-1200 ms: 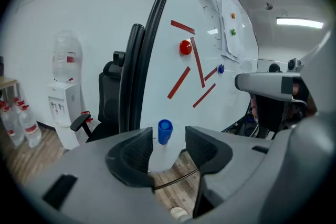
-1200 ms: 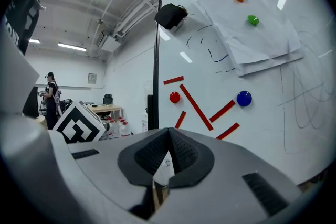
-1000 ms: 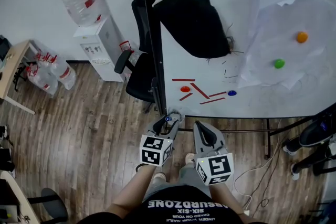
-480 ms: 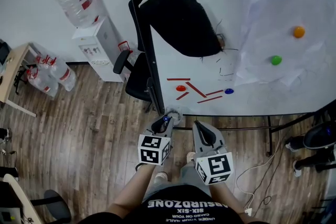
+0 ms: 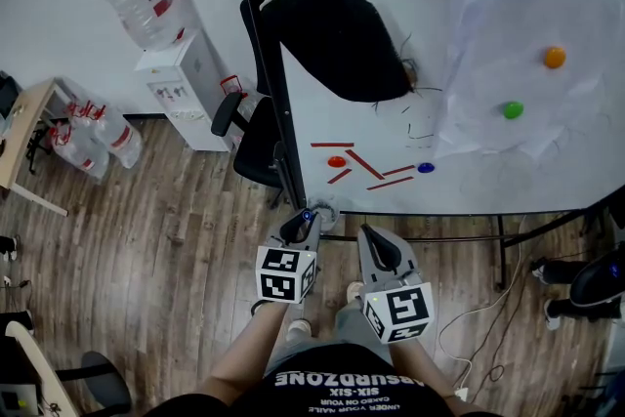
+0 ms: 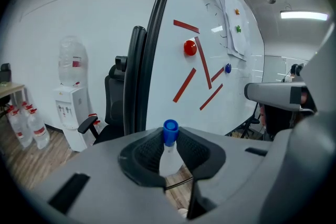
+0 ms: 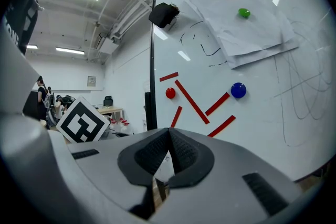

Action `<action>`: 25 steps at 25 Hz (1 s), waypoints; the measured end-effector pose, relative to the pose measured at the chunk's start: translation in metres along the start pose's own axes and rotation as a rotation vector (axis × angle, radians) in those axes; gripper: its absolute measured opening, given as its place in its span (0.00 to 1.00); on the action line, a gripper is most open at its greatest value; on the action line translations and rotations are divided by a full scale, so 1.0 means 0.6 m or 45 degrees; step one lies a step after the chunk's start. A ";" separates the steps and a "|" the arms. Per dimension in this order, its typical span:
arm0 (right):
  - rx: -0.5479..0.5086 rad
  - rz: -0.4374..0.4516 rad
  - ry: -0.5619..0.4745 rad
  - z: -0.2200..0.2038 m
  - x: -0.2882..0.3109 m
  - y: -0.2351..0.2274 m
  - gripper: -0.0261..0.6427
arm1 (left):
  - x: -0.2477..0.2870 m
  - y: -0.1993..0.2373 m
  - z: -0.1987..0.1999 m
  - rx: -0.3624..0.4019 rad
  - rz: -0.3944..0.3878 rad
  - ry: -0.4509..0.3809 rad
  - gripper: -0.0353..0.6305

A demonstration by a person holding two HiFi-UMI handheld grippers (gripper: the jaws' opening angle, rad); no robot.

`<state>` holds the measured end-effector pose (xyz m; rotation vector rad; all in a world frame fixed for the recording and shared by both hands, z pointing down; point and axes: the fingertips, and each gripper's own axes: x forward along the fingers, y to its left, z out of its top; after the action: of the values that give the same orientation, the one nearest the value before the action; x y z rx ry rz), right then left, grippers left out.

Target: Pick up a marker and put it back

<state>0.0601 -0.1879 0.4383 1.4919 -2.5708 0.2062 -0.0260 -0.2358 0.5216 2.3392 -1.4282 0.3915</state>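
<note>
We hold the left gripper (image 5: 306, 222) just before the lower left corner of the whiteboard (image 5: 469, 188), near the black post (image 5: 266, 63) at the board's left edge. Its jaws have just been closing and now clamp the marker (image 6: 169, 136), a white barrel with a blue cap that stands upright between the pads, the cap rising above them. The right gripper (image 5: 371, 234) hangs below the whiteboard's bottom edge, with its jaws together and nothing between them. On the whiteboard we see a red magnet (image 5: 337, 162), a blue magnet (image 5: 426, 168) and red strips (image 5: 366, 165) low down. Paper sheets (image 5: 527, 34) hang further right, and a black cloth (image 5: 337, 39) lies against the board's upper left. A water dispenser (image 5: 181, 83) stands well left of the whiteboard.
</note>
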 end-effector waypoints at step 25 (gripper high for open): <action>-0.019 -0.006 -0.045 0.022 -0.017 0.025 0.04 | -0.058 -0.034 0.095 0.094 -0.073 -0.165 0.17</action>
<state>0.0513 -0.1743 0.4228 1.5102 -2.5900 0.1607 -0.0208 -0.2251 0.4523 2.4996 -1.4228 0.2857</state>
